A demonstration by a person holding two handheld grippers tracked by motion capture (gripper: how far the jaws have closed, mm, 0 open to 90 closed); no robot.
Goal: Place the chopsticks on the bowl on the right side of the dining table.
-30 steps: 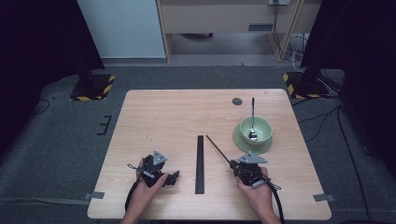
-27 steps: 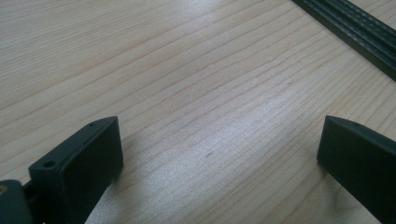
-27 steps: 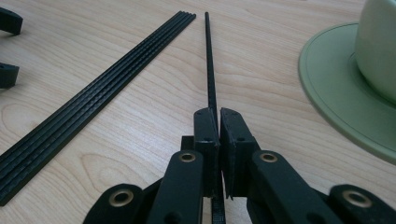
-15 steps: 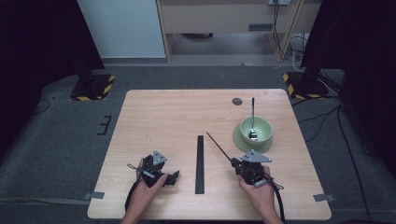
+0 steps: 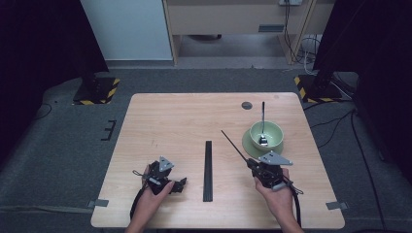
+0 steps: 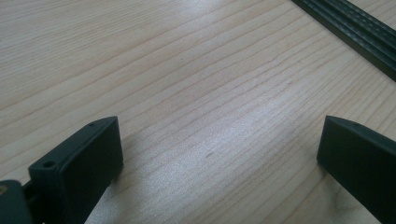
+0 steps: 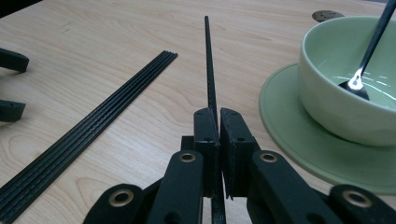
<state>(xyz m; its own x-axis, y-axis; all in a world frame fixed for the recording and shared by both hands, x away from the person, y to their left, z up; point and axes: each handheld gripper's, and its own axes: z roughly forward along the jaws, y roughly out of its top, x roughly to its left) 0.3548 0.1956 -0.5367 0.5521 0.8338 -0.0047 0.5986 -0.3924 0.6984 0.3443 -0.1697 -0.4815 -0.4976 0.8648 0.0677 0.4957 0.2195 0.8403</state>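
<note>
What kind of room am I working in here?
Probably a lab or recording studio, not a home: a bare wooden table on grey carpet, black curtains at both sides, hazard-striped stand bases and loose cables.

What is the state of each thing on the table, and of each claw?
Left claw: open, empty, above the bare wood.
Right claw: shut on thin black stick, which points away from it.
Flat bundle of black sticks: lying on wooden table, untouched.
Pale green ceramic bowl: upright on green saucer.
Metal spoon: leaning inside bowl.
</note>
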